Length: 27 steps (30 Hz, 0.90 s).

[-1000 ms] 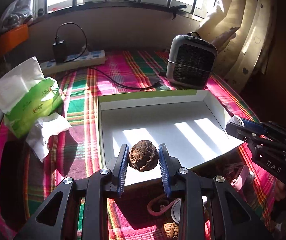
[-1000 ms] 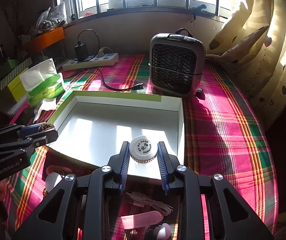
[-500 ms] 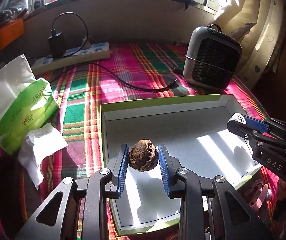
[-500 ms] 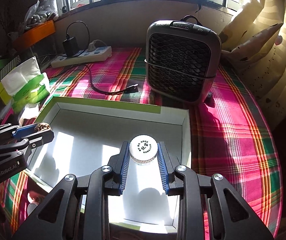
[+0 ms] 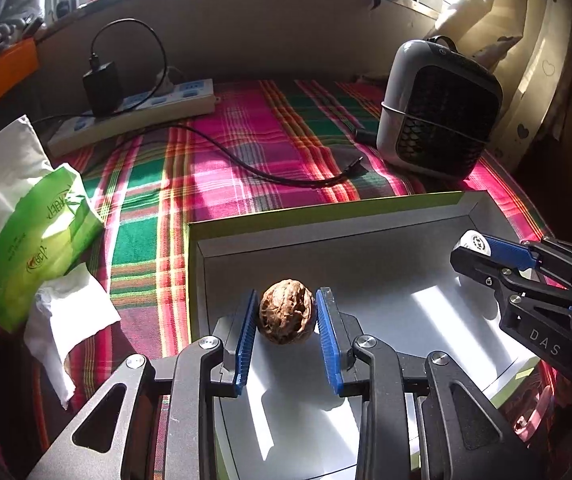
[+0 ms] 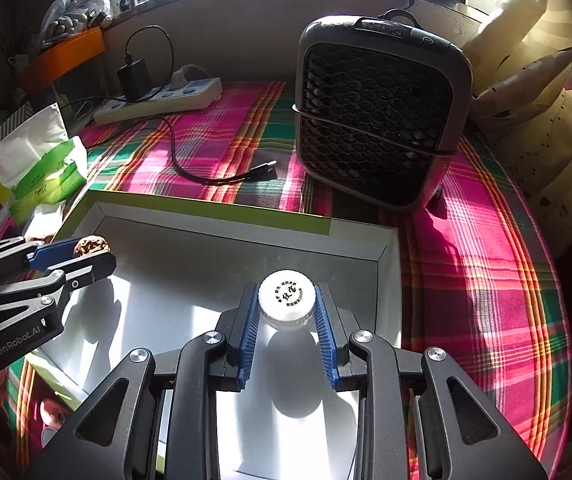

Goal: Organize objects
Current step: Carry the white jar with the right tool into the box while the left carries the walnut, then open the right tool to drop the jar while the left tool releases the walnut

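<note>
A walnut (image 5: 286,311) is pinched between the blue pads of the left hand-held gripper (image 5: 286,320), held above the left part of a shallow white box (image 5: 366,236). A small white-capped bottle (image 6: 287,305) is gripped by the right hand-held gripper (image 6: 286,312) over the box's right part. The box lies on a tabletop covered by a plaid cloth (image 5: 214,176), with a small fan (image 6: 378,120) behind. If released from this height, the round walnut is likely to roll, and the bottle could tip or bounce against the box wall.
</note>
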Each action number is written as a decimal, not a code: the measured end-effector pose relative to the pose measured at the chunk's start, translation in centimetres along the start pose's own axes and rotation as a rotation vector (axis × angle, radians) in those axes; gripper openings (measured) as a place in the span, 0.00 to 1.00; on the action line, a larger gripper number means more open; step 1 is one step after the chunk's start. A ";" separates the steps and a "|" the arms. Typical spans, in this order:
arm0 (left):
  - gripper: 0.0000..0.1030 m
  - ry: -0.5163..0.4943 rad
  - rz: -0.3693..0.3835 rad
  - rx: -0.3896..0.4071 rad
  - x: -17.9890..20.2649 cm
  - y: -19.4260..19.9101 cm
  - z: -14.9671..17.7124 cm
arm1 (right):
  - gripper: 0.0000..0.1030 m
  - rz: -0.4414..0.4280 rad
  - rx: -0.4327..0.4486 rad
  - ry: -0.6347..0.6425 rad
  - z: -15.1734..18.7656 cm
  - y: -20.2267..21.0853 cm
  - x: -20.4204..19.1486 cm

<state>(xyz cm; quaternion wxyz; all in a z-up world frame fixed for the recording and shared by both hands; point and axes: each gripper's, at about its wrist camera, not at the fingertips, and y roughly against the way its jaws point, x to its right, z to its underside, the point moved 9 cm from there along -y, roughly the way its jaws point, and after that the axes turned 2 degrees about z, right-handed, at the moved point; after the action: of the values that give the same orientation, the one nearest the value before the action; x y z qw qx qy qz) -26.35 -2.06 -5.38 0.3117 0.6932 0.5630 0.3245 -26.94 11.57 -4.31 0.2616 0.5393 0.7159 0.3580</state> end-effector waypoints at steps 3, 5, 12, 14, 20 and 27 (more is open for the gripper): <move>0.27 0.002 0.007 -0.002 0.1 -0.1 0.0 | 0.28 0.008 -0.006 -0.003 0.1 -0.4 0.0; 0.27 0.001 0.004 0.000 0.1 -0.2 -0.1 | 0.28 0.009 -0.011 -0.004 0.2 -0.5 0.0; 0.27 -0.006 0.003 0.003 0.0 -0.3 -0.2 | 0.28 0.022 -0.011 -0.001 0.2 -0.6 0.0; 0.27 -0.001 0.006 0.003 0.0 -0.3 -0.2 | 0.28 0.026 -0.011 -0.003 0.1 -0.7 0.0; 0.28 0.001 0.006 0.002 0.1 -0.3 -0.2 | 0.28 0.032 -0.014 0.000 0.1 -0.8 0.0; 0.32 0.009 0.016 0.000 0.1 -0.2 -0.3 | 0.41 0.024 -0.009 -0.007 0.1 -0.5 -0.1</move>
<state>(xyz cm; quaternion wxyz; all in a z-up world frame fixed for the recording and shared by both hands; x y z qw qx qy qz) -26.66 -1.87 -5.35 0.3064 0.6962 0.5589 0.3302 -27.12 11.41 -4.80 0.2624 0.5480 0.7067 0.3625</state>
